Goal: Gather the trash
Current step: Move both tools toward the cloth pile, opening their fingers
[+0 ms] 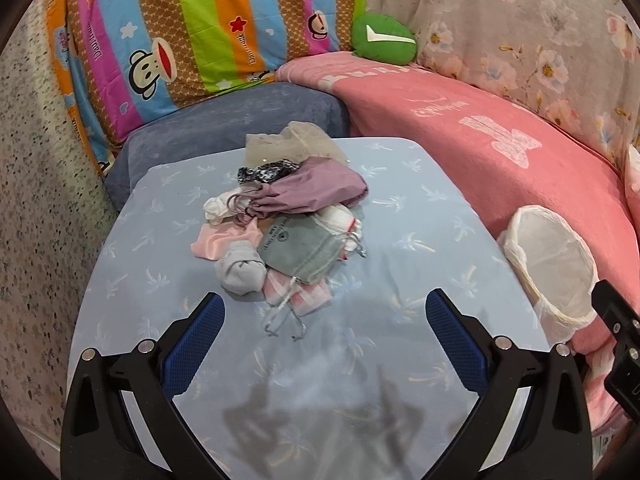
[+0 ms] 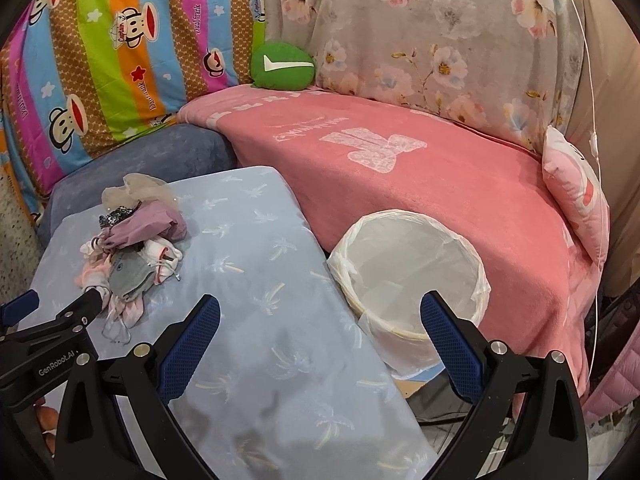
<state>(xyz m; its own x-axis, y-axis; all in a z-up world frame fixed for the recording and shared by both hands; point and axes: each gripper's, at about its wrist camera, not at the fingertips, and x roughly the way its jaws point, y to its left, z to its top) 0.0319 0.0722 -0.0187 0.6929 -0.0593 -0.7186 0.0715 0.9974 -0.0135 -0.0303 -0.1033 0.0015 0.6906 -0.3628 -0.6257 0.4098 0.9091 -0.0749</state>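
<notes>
A pile of trash (image 1: 280, 216) lies on the light blue table (image 1: 400, 208): a mauve drawstring bag (image 1: 316, 190), a grey pouch (image 1: 300, 252), a grey sock (image 1: 240, 272), pink and white cloth scraps. The pile also shows in the right wrist view (image 2: 136, 252). A white bin lined with a plastic bag (image 1: 552, 264) stands at the table's right edge, against the pink sofa; it shows in the right wrist view (image 2: 408, 276) too. My left gripper (image 1: 324, 304) is open and empty just short of the pile. My right gripper (image 2: 320, 308) is open and empty, over the table's right edge by the bin.
A pink blanket (image 2: 440, 184) covers the sofa to the right. A blue-grey cushion (image 1: 224, 120) sits behind the table. A striped monkey-print sheet (image 1: 180, 32), a green pillow (image 1: 384, 40) and a floral sheet (image 2: 440, 40) stand at the back. Speckled floor (image 1: 36, 200) lies to the left.
</notes>
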